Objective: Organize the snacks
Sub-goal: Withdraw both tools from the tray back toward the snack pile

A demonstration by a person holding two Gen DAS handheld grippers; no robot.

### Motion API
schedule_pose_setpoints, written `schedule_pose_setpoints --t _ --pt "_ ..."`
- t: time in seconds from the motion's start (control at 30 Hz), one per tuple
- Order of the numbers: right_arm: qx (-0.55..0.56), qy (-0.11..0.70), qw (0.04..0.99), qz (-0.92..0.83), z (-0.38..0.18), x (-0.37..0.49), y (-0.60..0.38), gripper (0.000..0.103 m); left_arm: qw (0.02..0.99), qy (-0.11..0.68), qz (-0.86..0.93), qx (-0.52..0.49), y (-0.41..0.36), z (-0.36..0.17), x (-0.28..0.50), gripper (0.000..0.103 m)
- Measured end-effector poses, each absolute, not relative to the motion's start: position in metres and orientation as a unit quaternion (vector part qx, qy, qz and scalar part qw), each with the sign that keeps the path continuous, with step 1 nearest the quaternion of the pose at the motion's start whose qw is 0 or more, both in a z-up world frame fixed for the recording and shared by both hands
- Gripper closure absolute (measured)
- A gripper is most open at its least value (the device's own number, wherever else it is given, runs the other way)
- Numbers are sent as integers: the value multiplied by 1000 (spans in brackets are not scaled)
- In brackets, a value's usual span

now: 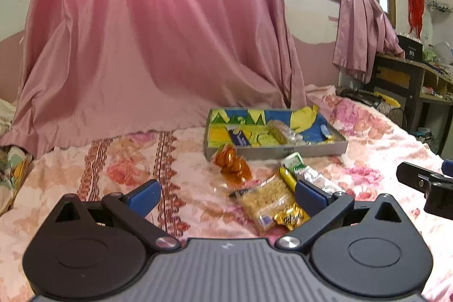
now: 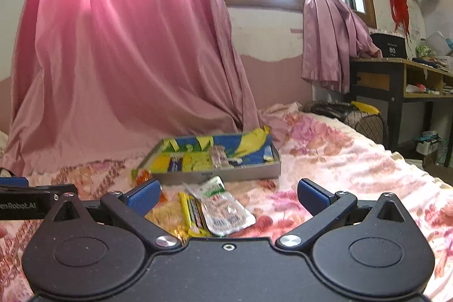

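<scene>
1. Both tongs are spread wide apart and hold nothing. The left gripper (image 1: 226, 197) and the right gripper (image 2: 226, 196) hang over a flowery bedspread (image 1: 113, 169).
2. The snacks lie in a small pile on the bed, just near the tray (image 1: 311, 150). The tray sits farther away and has a few snacks inside.
3. The noodle packet (image 1: 266, 200) lies flat near the left gripper's right finger. It looks light and crunchy, so a hard squeeze could break it. A grip on the sealed edge seems best.
4. The orange bag (image 1: 233, 164) is left of the pile, touching the tray's near wall. It looks puffy and slippery, so pinching the crinkled top should work.
5. The white pouch (image 2: 223, 207) lies between the right gripper's fingers. It looks soft and squishy. Its flat end is the safe place to hold.
6. A thin yellow stick pack (image 2: 194, 212) lies just left of the pouch, touching it. It is small and could slip.
</scene>
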State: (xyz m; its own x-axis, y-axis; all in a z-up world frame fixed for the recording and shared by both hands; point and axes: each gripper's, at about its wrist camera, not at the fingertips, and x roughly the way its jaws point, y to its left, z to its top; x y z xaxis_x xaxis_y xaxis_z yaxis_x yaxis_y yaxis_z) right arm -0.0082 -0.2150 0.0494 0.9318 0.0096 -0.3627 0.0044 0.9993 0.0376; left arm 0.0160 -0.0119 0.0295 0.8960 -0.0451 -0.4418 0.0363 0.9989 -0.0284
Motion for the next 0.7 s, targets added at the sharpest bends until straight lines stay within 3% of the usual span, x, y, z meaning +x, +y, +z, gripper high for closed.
schedule_pose_setpoints --t 0.7 --pt "-42 301 953 -15 2 22 -202 1 955 297 -6 -13 2 -17 37 0"
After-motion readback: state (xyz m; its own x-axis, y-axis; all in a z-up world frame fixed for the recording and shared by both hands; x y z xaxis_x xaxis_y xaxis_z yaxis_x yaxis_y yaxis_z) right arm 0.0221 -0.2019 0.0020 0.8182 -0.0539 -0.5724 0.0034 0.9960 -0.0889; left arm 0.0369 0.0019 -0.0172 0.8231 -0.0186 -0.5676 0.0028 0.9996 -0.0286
